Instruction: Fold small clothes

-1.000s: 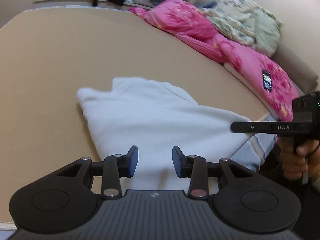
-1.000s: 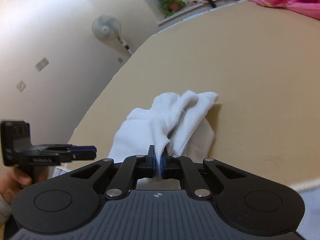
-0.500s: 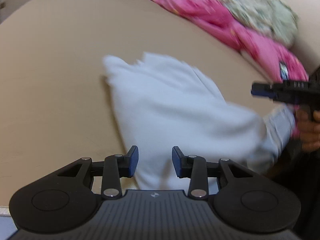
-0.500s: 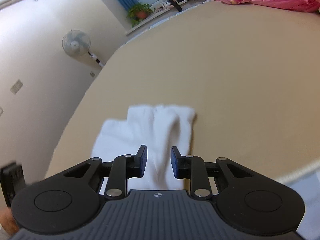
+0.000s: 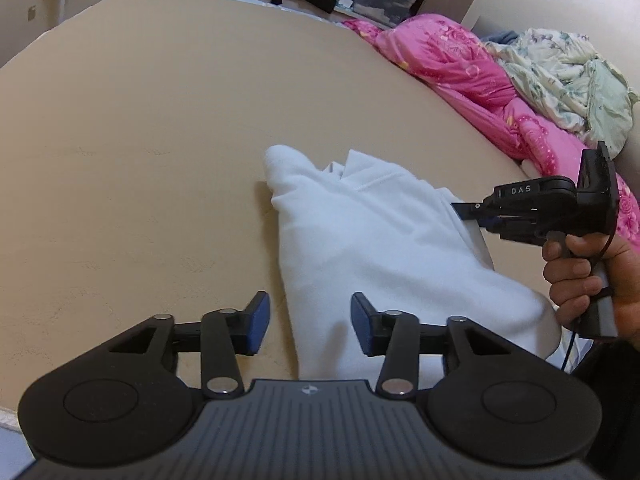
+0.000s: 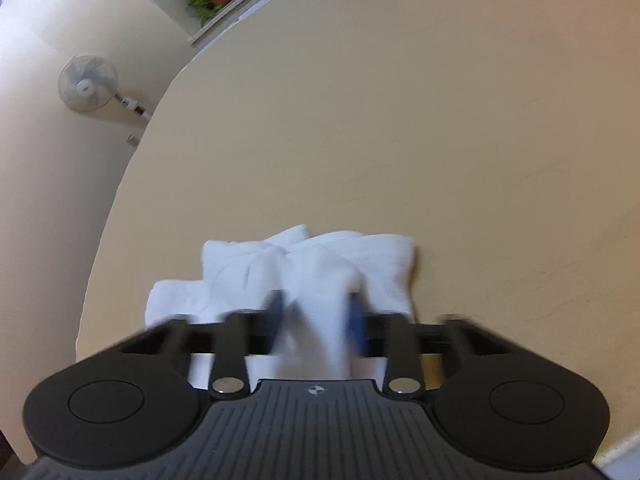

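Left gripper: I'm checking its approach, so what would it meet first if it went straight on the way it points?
Probably the white garment: the left gripper, jaws opening, has its near edge between them.

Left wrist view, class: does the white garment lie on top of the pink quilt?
No, the white garment lies on the tan surface.

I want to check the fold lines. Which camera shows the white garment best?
The left wrist view: the white garment lies sharp and nearly whole on the tan surface, its layered edges clear. The right wrist view shows only its bunched near end, blurred and partly hidden behind the right hand-held gripper.
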